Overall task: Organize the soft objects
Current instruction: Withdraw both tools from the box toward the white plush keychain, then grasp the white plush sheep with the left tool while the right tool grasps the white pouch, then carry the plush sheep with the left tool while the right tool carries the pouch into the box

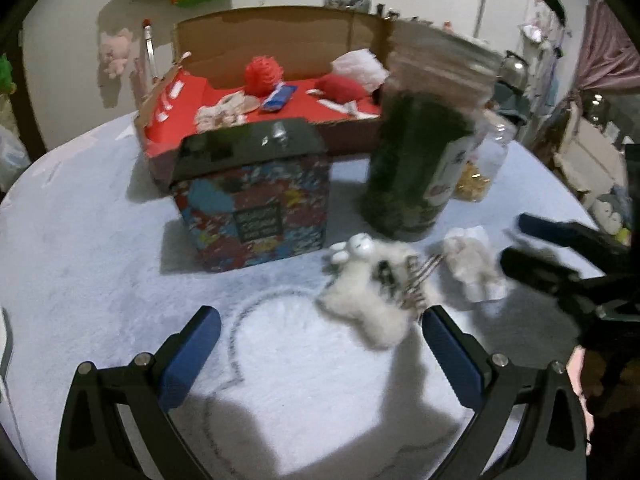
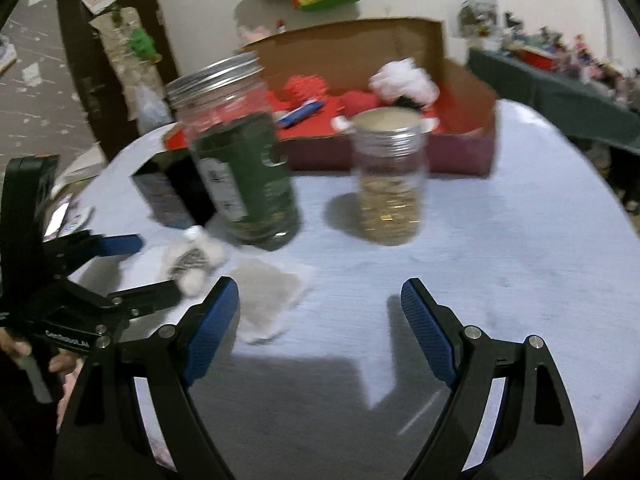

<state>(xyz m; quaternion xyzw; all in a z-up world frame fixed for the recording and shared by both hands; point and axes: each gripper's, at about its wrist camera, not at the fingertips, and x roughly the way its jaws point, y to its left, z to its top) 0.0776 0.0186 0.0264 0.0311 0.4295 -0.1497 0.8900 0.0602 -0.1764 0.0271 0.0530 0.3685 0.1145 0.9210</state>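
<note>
Cardboard box (image 1: pixel 280 40) stood open at the far side of the pale table (image 1: pixel 100 240), its red floor holding a red pompom (image 1: pixel 262 74), a red cushion-like piece (image 1: pixel 340 90), a wad of white stuffing (image 1: pixel 360 66), a blue wrapper (image 1: pixel 280 98) and some small pale scraps. Just in front of the box sat a small carton (image 1: pixel 256 208) printed with bright comic patterns, its dark lid closed. To the right of the carton stood a tall jar (image 1: pixel 416 168) with a metal screw lid, filled most of the way with dark green matter. Behind and to the right of that jar a smaller clear jar (image 2: pixel 390 184), also lidded, held yellowish bits in its lower half. Near the foot of the green jar, on the table, lay a white furry toy (image 1: pixel 368 292) with a striped patch, and just beside it a flat pale pad (image 1: pixel 474 268). The left gripper (image 1: pixel 320 344) had its blue-padded fingers spread wide with nothing between them, the furry toy close to its right finger. The right gripper (image 2: pixel 320 312) likewise stood apart and empty above the table, the pad near its left finger.
</note>
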